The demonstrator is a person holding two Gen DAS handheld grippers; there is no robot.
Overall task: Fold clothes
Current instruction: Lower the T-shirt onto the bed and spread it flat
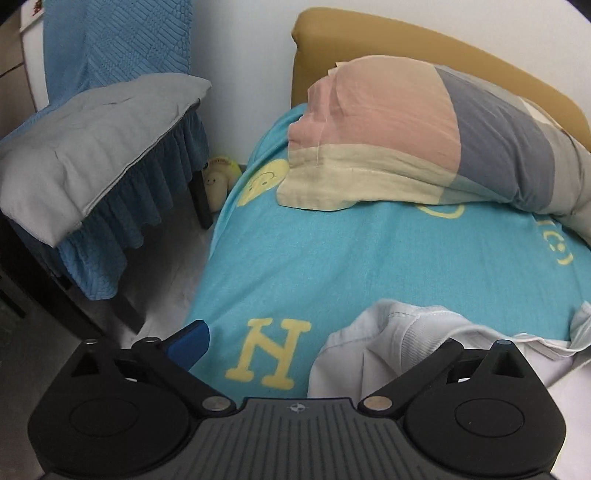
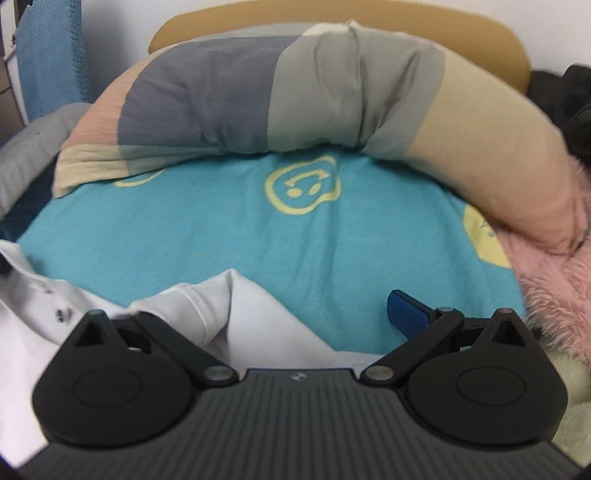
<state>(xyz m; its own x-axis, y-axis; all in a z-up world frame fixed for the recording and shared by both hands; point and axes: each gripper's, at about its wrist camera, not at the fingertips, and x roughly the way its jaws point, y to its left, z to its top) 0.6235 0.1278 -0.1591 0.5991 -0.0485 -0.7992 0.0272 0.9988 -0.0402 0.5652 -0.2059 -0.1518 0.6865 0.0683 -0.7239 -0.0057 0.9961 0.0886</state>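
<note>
A white shirt (image 1: 399,343) lies rumpled on a turquoise blanket (image 1: 351,258) with yellow prints. In the left wrist view my left gripper (image 1: 321,354) is open wide; its blue left finger (image 1: 192,341) is over the blanket, the right finger is hidden by shirt fabric. In the right wrist view the same white shirt (image 2: 236,314), with small dark buttons at the left, lies below my right gripper (image 2: 266,332). It is open wide too; its blue right finger (image 2: 408,314) is over the blanket (image 2: 229,229), the left finger hidden by the shirt.
A colour-block pillow (image 1: 424,136) lies at the bed head against a tan headboard (image 1: 369,33). A chair with a grey cushion (image 1: 85,147) and blue cover stands left of the bed. A pink fluffy blanket (image 2: 554,284) lies at the right.
</note>
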